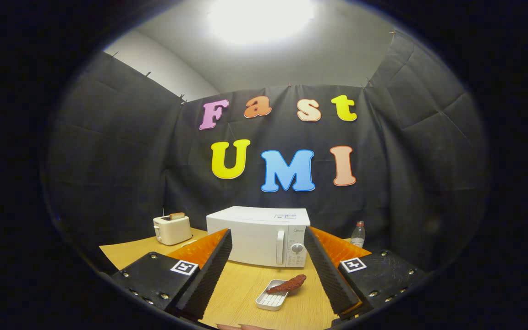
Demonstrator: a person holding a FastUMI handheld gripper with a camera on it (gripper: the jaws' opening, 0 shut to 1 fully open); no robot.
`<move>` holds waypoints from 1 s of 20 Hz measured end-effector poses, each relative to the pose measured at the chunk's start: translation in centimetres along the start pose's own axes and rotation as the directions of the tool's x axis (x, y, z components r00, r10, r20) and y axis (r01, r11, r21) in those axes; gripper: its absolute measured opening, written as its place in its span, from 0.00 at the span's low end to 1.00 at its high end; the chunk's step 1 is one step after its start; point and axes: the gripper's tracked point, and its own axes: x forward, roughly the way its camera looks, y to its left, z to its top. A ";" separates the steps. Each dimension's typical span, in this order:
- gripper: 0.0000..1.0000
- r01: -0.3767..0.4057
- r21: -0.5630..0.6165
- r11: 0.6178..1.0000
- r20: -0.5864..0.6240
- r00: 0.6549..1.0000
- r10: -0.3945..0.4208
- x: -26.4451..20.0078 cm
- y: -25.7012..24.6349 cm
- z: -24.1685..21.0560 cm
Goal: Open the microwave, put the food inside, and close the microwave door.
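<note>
Table: the pale wooden tabletop (245, 284) under me shows fine grain, smooth and matt.
Microwave: the white boxy microwave (257, 236) looks like smooth painted metal.
Tray: the small white ribbed plastic tray (271, 300) is glossy.
My fingers: my wide-open gripper (268, 266) carries ridged, matt pads.

Small label on microwave (258, 236) top, unreadable, square coded markers on gripper (268, 245)
</note>
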 end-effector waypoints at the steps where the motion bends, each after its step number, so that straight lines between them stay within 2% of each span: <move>1: 0.97 0.001 0.001 1.000 -0.001 1.000 -0.001 0.0 0.0 -0.1; 10: 0.97 0.027 0.001 1.000 -0.008 1.000 -0.027 1.8 -1.0 -1.1; 20: 0.97 0.034 -0.004 0.999 -0.045 0.998 -0.034 8.2 -1.8 -5.8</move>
